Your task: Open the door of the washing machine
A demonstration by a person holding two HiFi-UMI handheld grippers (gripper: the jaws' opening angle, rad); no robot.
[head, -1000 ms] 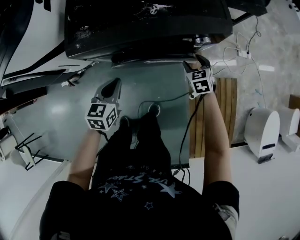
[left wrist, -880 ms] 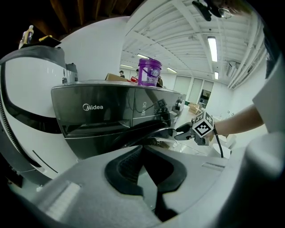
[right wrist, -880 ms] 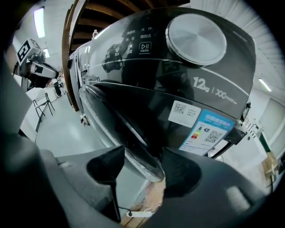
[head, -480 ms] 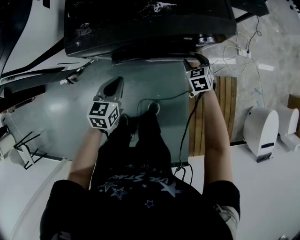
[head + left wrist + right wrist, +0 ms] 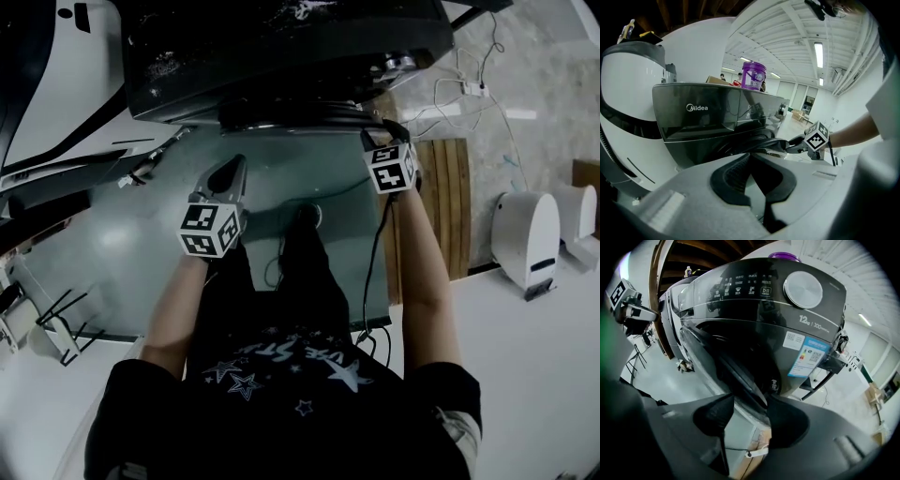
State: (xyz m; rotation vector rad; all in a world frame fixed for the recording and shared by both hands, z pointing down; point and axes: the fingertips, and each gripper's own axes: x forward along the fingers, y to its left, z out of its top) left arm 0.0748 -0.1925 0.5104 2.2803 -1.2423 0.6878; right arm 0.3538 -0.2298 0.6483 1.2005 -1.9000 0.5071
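Housing [image 5: 66,84], white and curved, fills the far left of the head view, one body as far as can be told. Next comes the left gripper [image 5: 758,172], one of two, bearing one marker cube [image 5: 208,231]. It hangs over the grey floor [image 5: 122,234], well short of the machine. Its jaws stand partly apart in a V, with nothing between them.

In the middle stands the single washing machine [image 5: 281,47], dark-fronted, with one purple bucket [image 5: 753,75] on its top. Its one door [image 5: 738,369] sits low on the front, the round rim bulging toward the person.

The right gripper [image 5: 747,411], bearing the second marker cube [image 5: 390,167], is at the right-hand side of that rim. Its jaws stand wide and have just been closing, and the door's edge runs between them. A strip of floor shows between the left-hand pad [image 5: 715,416] and the edge, so the door is not clamped.

Further right lie wooden boards [image 5: 448,206], then two white units: a larger unit [image 5: 525,239] and a smaller unit [image 5: 583,225] just beside it.

Against a second ago, the right gripper has slid a little leftward along the machine's front. The left gripper has kept its place, and the door's rim looks unchanged.
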